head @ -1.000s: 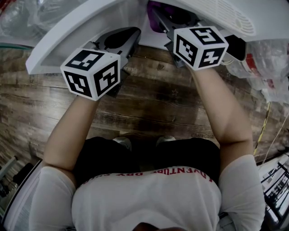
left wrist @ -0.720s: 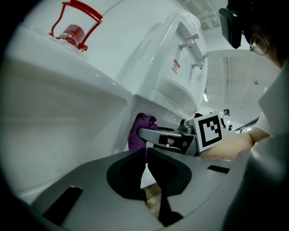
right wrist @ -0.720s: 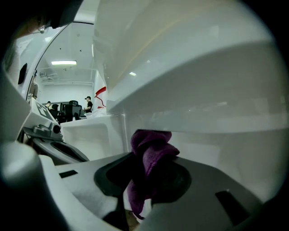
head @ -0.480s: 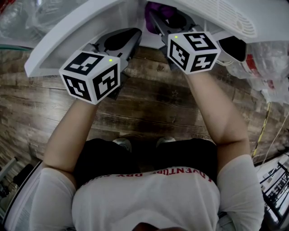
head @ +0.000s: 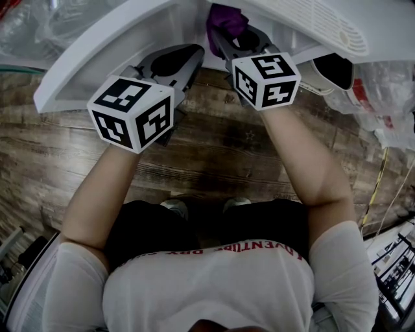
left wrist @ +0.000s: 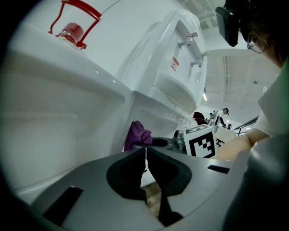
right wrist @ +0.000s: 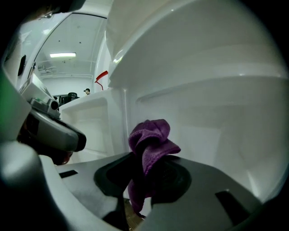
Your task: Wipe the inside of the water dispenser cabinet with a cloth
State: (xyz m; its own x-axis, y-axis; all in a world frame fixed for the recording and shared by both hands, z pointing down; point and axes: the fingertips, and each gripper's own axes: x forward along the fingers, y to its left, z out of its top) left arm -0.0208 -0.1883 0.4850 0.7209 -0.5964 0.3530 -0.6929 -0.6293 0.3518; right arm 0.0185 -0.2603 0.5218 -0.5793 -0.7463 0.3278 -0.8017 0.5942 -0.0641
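Note:
The purple cloth (right wrist: 151, 137) is bunched between the jaws of my right gripper (right wrist: 144, 159), which is shut on it. It is held up against the white inner wall of the water dispenser cabinet (right wrist: 216, 135). In the head view the cloth (head: 225, 19) pokes into the cabinet opening, ahead of the right gripper (head: 228, 37). My left gripper (left wrist: 145, 152) is shut with nothing in it and sits by the white cabinet door (head: 97, 58), left of the cloth (left wrist: 137, 134). In the head view the left gripper (head: 181, 57) points under the dispenser's edge.
The dispenser's taps (left wrist: 192, 45) and drip tray grille (head: 337, 26) are above the cabinet. A red-handled bottle (left wrist: 72, 25) sits on top. Clear plastic bags (head: 382, 97) lie at the right on the wooden floor (head: 214, 149). The person's shoes (head: 175, 206) are just below.
My right gripper has shifted left along the cabinet opening with the cloth, which now shows more in the head view. The left gripper has hardly moved.

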